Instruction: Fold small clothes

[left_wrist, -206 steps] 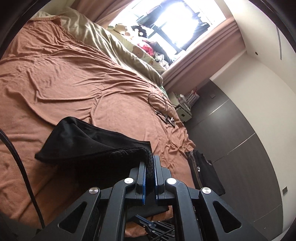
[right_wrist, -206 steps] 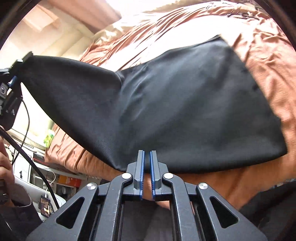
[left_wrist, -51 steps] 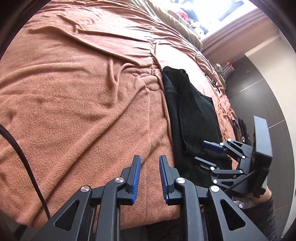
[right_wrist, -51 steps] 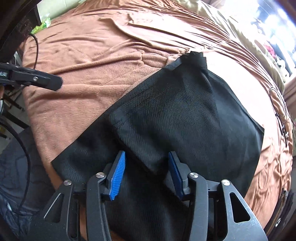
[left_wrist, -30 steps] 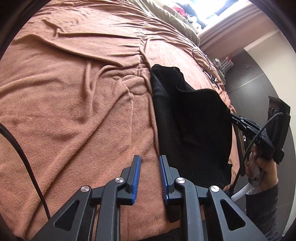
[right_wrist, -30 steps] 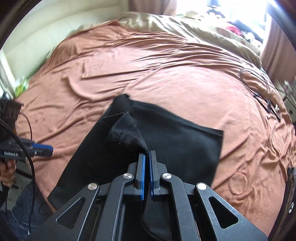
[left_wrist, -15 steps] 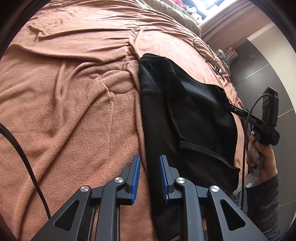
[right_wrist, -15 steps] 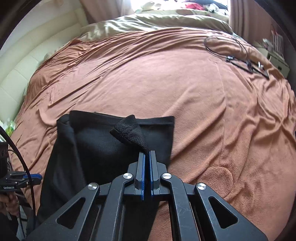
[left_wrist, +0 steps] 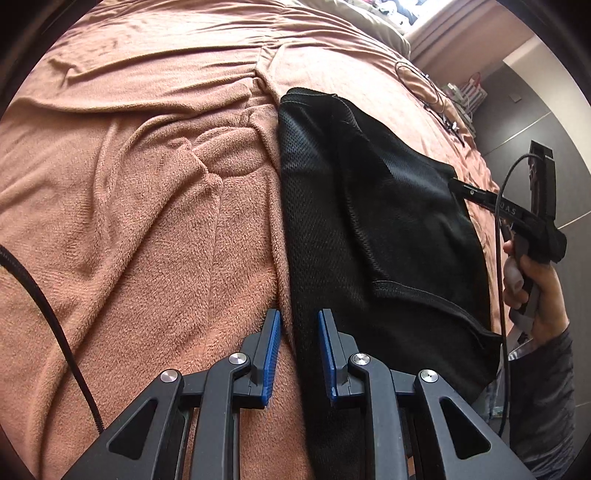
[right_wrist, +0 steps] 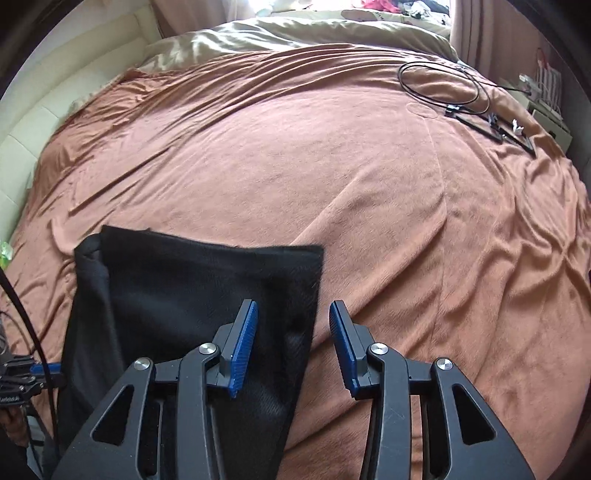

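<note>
A black mesh garment [left_wrist: 369,221] lies folded on the brown bed cover [left_wrist: 129,184]; it also shows in the right wrist view [right_wrist: 192,295]. My left gripper [left_wrist: 297,345] is open and empty, its jaws straddling the garment's left edge near the bed's front. My right gripper [right_wrist: 293,338] is open and empty, just above the garment's right edge. In the left wrist view the right gripper [left_wrist: 458,184] sits at the garment's far right side, its jaws hidden there.
A black cable with clips [right_wrist: 461,92] lies on the bed cover [right_wrist: 332,166] at the far right. A beige duvet [right_wrist: 295,33] is bunched at the head of the bed. Dark cabinet doors [left_wrist: 535,110] stand past the bed's right side.
My right gripper has opened and let go of the garment's folded layer, which now lies flat. My left gripper has shifted slightly toward the garment's edge, still open.
</note>
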Demonstrator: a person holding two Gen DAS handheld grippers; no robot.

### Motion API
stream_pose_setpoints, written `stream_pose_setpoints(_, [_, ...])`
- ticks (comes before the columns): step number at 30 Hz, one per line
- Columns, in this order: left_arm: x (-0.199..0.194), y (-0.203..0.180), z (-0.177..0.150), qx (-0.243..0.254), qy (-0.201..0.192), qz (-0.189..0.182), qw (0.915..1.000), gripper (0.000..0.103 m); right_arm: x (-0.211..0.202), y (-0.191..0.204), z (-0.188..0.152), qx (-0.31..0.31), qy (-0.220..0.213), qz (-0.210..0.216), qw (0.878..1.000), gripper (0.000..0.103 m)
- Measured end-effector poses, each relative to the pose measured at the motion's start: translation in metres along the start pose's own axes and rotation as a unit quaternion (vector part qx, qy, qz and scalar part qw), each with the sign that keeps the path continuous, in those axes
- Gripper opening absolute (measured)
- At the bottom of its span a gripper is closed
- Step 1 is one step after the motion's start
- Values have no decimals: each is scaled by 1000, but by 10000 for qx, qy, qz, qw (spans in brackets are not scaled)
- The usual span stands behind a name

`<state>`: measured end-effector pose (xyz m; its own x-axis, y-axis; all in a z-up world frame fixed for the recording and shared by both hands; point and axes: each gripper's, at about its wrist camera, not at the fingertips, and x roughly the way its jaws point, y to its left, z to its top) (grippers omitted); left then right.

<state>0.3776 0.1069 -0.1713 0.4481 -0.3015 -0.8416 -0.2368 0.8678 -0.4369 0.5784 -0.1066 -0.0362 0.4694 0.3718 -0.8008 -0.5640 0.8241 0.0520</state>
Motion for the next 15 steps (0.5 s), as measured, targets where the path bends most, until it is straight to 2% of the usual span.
stream_pose_setpoints(4, [1,1,0,-84,-35,-34,10000,22,1,4,11,-20,30,-409,9992,38])
stream_pose_setpoints(7, [-2,4,-2,-117,-62,-104,9999,22,-19,13,10,-60,-146,-278,9995,38])
stream_pose_setpoints(10, [-6,11,-4,-171,-66,-203,9996,22,-32,27,3,-348,-118,-166,9992,38])
stream_pose_setpoints(11, [-8,11,-4,-166,-78,-215,9996,22,-36,32,-1,-438,-86,-132,9989,41])
stream_pose_setpoints(15, [-12,15,-3,-176,-134,-252,9994,22,-46,49,-17,-718,-18,-23,9974,73])
